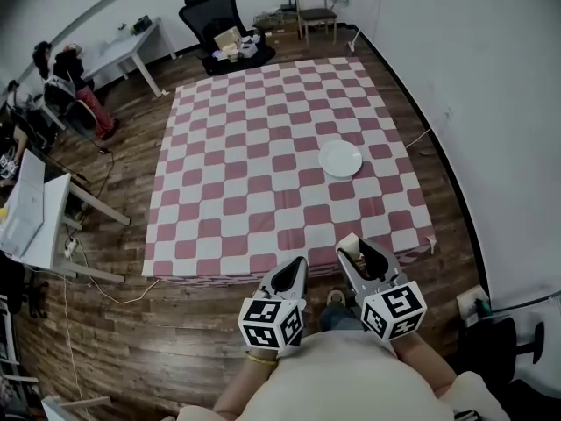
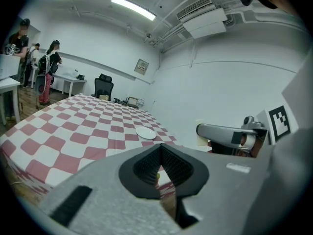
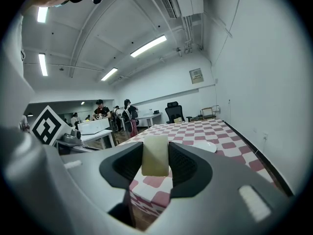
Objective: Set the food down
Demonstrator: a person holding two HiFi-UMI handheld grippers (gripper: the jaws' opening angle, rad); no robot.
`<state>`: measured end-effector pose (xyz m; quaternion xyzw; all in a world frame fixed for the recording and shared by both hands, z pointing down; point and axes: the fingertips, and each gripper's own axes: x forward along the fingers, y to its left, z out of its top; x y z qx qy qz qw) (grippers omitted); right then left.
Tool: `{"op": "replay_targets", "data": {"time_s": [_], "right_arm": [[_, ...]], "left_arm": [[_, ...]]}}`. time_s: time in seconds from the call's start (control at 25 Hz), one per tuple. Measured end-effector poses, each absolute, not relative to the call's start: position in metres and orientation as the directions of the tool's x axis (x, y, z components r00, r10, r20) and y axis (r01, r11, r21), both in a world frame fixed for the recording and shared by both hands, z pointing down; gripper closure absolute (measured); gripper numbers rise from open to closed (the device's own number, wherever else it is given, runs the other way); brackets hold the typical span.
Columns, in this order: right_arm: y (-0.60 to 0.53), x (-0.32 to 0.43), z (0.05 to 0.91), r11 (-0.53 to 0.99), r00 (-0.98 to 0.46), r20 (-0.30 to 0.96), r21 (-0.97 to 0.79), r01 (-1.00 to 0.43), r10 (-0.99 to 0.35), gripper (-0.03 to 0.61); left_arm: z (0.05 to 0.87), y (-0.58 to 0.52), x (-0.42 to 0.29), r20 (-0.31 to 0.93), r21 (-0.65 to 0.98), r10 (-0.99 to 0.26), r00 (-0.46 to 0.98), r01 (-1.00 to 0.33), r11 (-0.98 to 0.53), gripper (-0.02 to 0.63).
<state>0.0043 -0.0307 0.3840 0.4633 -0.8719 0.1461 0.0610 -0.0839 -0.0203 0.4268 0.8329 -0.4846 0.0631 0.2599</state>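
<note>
In the head view, a red-and-white checked cloth [image 1: 245, 147] fills mid-frame, with a round, glossy white plate [image 1: 340, 158] right of centre. In the left gripper view, the left gripper [image 2: 160, 151] has its ribbed pads pressed together on nothing. In the right gripper view, the right gripper [image 3: 155, 158] clamps the food [image 3: 155, 153], a pale, smooth rectangular block, at frame centre.

Grey left gripper [image 1: 300, 263], right gripper [image 1: 358, 244]; black-white marker cubes [image 1: 272, 323]
</note>
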Motion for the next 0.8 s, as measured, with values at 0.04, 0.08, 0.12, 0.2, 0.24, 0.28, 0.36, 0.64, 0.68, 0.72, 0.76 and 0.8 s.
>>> {"op": "replay_targets", "data": {"time_s": [0.04,0.08,0.12,0.2,0.24,0.28,0.36,0.64,0.68,0.72,0.76,0.8], "right_arm": [[-0.037,0.006,0.383,0.530,-0.566,0.242,-0.199,-0.824,-0.788,0.408],[-0.042,0.008,0.383,0.534,-0.569,0.241,-0.199,-0.822,-0.786,0.408],[-0.048,0.010,0.382,0.537,-0.572,0.240,-0.199,-0.820,-0.784,0.408],[-0.059,0.013,0.381,0.545,-0.579,0.237,-0.196,-0.815,-0.780,0.408],[-0.064,0.015,0.380,0.549,-0.582,0.235,-0.195,-0.813,-0.779,0.408],[-0.069,0.016,0.379,0.552,-0.585,0.232,-0.193,-0.811,-0.777,0.408],[-0.078,0.019,0.378,0.557,-0.589,0.227,-0.192,-0.808,-0.776,0.408],[-0.109,0.032,0.379,0.573,-0.604,0.223,-0.192,-0.797,-0.765,0.408],[-0.113,0.034,0.379,0.576,-0.607,0.224,-0.192,-0.794,-0.762,0.408],[-0.117,0.036,0.380,0.580,-0.611,0.225,-0.192,-0.791,-0.759,0.408],[-0.121,0.037,0.380,0.585,-0.615,0.226,-0.192,-0.788,-0.755,0.408],[-0.125,0.039,0.381,0.589,-0.620,0.227,-0.192,-0.785,-0.751,0.408]], "left_arm": [[0.426,-0.026,-0.082,0.356,0.371,-0.776,0.520,-0.841,-0.393,0.611],[0.424,-0.031,-0.079,0.355,0.371,-0.778,0.518,-0.842,-0.391,0.611],[0.424,-0.036,-0.077,0.354,0.370,-0.780,0.515,-0.844,-0.389,0.611],[0.423,-0.045,-0.073,0.353,0.370,-0.784,0.510,-0.846,-0.384,0.611],[0.423,-0.049,-0.072,0.353,0.370,-0.786,0.507,-0.847,-0.381,0.611],[0.423,-0.053,-0.070,0.353,0.369,-0.788,0.505,-0.849,-0.378,0.611],[0.422,-0.062,-0.067,0.354,0.368,-0.790,0.500,-0.851,-0.374,0.611],[0.424,-0.089,-0.055,0.356,0.360,-0.801,0.481,-0.862,-0.358,0.611],[0.424,-0.093,-0.054,0.355,0.358,-0.805,0.476,-0.864,-0.354,0.611],[0.423,-0.097,-0.052,0.353,0.358,-0.808,0.471,-0.866,-0.349,0.611],[0.423,-0.102,-0.051,0.352,0.358,-0.812,0.466,-0.868,-0.343,0.611],[0.424,-0.106,-0.050,0.352,0.359,-0.815,0.460,-0.870,-0.337,0.611]]}}
